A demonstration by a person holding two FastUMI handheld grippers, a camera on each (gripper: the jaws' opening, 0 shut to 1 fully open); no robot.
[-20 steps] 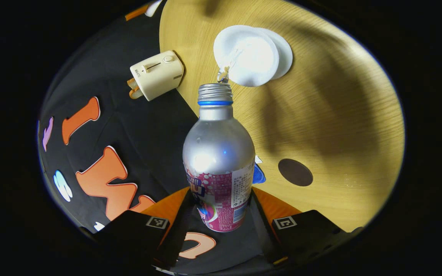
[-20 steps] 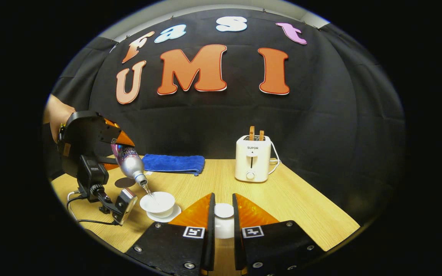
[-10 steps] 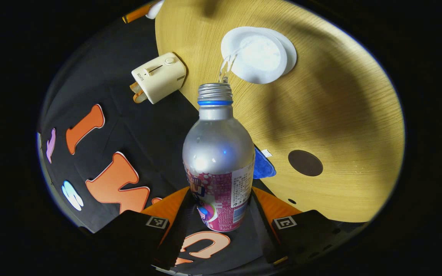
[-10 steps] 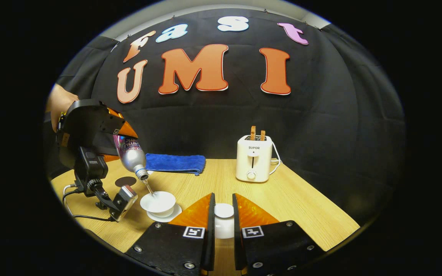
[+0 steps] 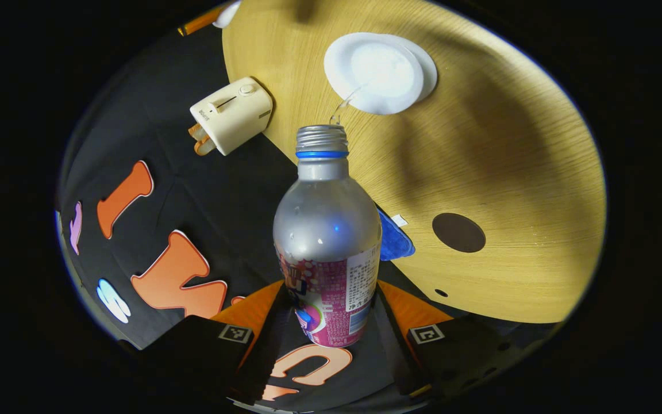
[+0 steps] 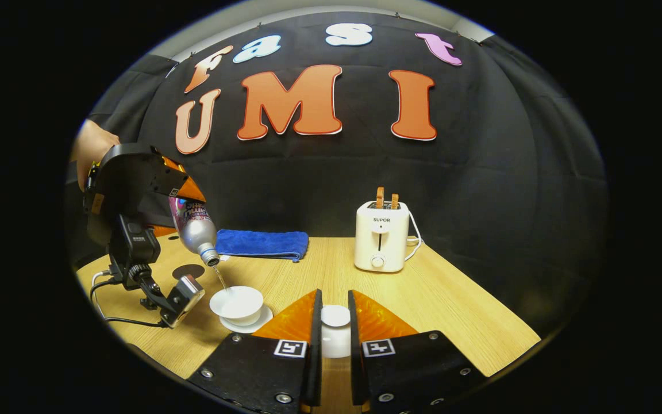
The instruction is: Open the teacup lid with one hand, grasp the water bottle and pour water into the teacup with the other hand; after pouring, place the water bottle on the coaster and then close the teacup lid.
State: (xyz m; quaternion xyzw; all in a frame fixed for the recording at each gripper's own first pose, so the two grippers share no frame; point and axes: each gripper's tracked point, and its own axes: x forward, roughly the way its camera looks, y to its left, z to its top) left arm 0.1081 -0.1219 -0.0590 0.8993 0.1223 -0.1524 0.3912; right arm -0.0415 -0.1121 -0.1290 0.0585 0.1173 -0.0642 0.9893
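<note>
My left gripper [image 5: 331,322] is shut on a silver water bottle [image 5: 327,230] with a pink label, tipped mouth-down. A thin stream runs from its mouth into the open white teacup [image 5: 378,72] on its saucer. In the right gripper view the same left gripper [image 6: 135,195] holds the water bottle [image 6: 193,227] tilted above the teacup [image 6: 238,302]. My right gripper [image 6: 334,325] is shut on the white teacup lid [image 6: 335,316], held above the table to the right of the cup. The dark round coaster [image 5: 458,232] lies bare on the table.
A cream toaster [image 6: 381,236] with two slices stands at the back of the wooden table [image 6: 451,305]. A folded blue cloth [image 6: 262,244] lies along the back edge. A hand [image 6: 92,149] holds the left gripper, and a cable [image 6: 115,322] trails below it.
The left gripper has risen a little with the bottle and the stream has thinned. The right gripper and lid have stayed still.
</note>
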